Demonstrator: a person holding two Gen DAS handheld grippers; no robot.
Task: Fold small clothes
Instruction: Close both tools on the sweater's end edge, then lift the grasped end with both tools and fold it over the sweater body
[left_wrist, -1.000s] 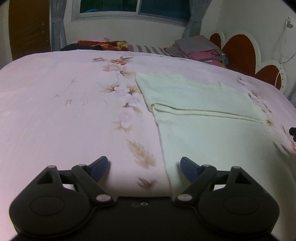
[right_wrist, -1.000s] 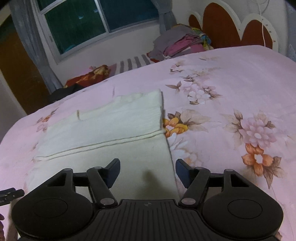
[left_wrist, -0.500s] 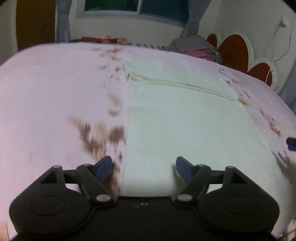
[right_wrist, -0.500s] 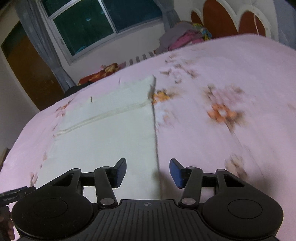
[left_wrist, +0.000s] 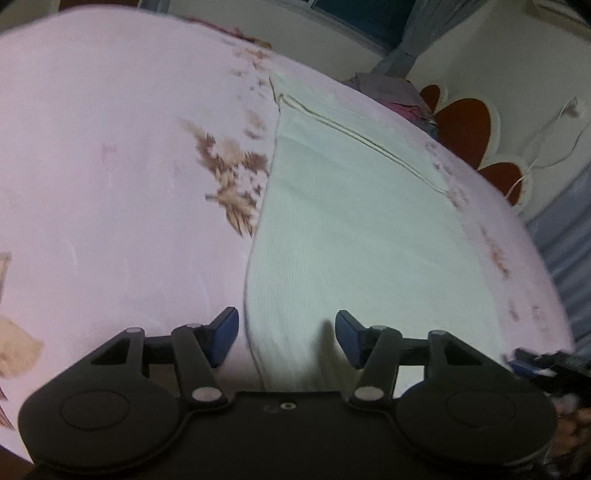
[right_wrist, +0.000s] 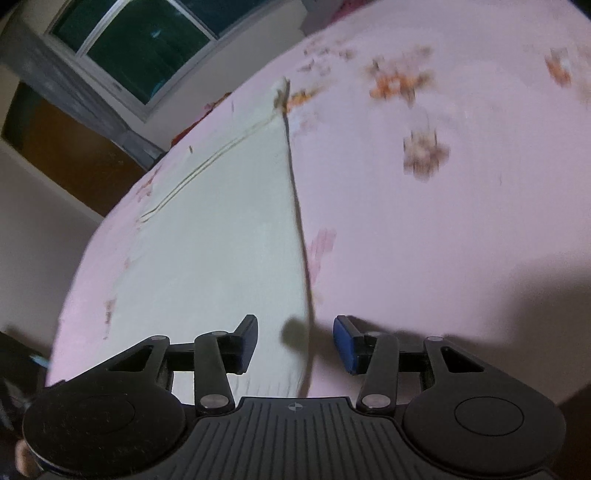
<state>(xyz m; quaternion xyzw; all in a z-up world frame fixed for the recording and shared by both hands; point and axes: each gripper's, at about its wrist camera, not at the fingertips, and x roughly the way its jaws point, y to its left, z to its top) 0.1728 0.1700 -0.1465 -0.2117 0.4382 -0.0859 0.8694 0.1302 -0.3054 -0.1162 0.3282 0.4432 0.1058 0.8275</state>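
A pale ribbed garment (left_wrist: 354, 229) is spread flat on the pink floral bed (left_wrist: 110, 184). Its near corners are straddled, unpinched, by the closing left hand-held gripper (left_wrist: 286, 334) and right hand-held gripper (right_wrist: 295, 341).

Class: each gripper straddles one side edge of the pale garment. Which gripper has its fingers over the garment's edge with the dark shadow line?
The right gripper. The pale garment's edge there casts a dark line on the pink bedspread; the left gripper's edge shows none.

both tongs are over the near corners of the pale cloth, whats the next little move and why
Probably lower both and close. The left tongs straddle the pale cloth's left edge, the right tongs its right edge; the jaws have just been closing, but neither pair is pinching fabric yet.
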